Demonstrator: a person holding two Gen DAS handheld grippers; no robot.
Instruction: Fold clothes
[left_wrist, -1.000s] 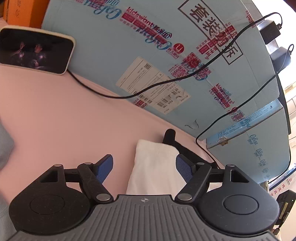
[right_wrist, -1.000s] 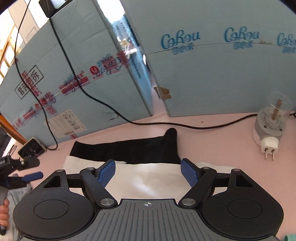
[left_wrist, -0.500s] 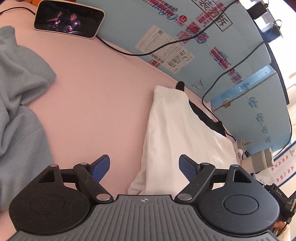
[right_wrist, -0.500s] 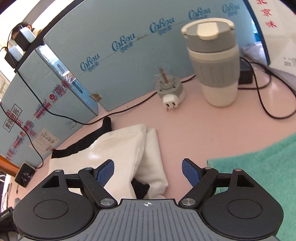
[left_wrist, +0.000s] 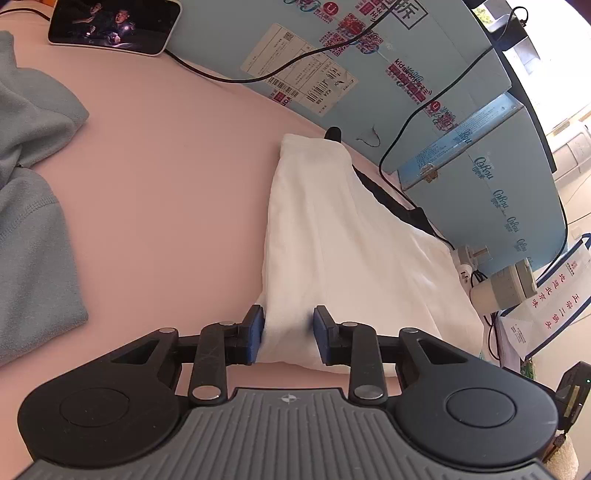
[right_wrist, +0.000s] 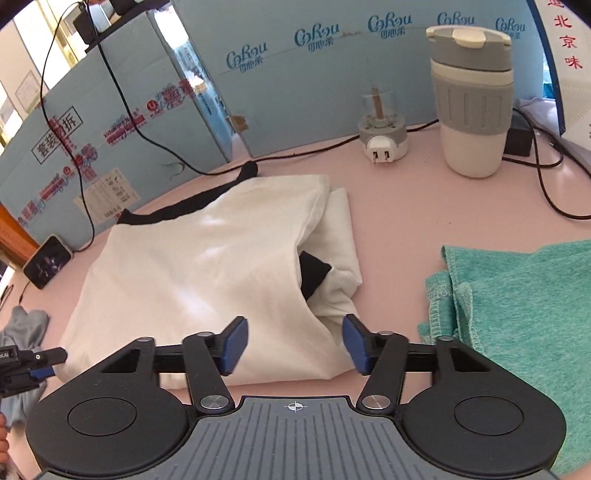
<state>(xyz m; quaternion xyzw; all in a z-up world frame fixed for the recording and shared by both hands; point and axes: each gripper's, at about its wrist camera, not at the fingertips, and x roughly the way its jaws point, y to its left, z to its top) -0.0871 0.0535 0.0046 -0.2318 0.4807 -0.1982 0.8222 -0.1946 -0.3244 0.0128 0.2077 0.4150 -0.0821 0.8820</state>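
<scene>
1. As I close both claws on the near hem, the left gripper (left_wrist: 288, 338) has its blue pads pressed into a pinched ridge of the white garment (left_wrist: 332, 236), so I count it as gripping cloth while its jaws are closing further.
2. At my right gripper (right_wrist: 293, 343) the jaws are closing too, with the garment's near right corner between them; the pads do not yet look tight on the fabric, so I call it not yet gripping.
3. From the right wrist view, the white garment (right_wrist: 207, 266) lies flat on the pink table (right_wrist: 406, 206) from 6 towards 12 o'clock, already folded into a narrow panel with a black trim (right_wrist: 177, 210) peeking out at the far edge and a dark patch in the open side at 2 o'clock.
4. My judgement: the lengthwise folds are done; the final fold of near hem over to far edge is left, and so are the other clothes.
5. A teal cloth (right_wrist: 517, 306) waits at 3 o'clock, and a grey garment (left_wrist: 29, 206) at 9 o'clock in the left view, both unfolded.
6. Farther off at 1 o'clock stand a grey-sleeved tumbler (right_wrist: 471, 99) and a small plug-in device (right_wrist: 382, 136).
7. Behind, the blue cartons (right_wrist: 295, 92) read "CoRou" with "可心柔"; another panel shows "kidswant" and a barcode label.
</scene>
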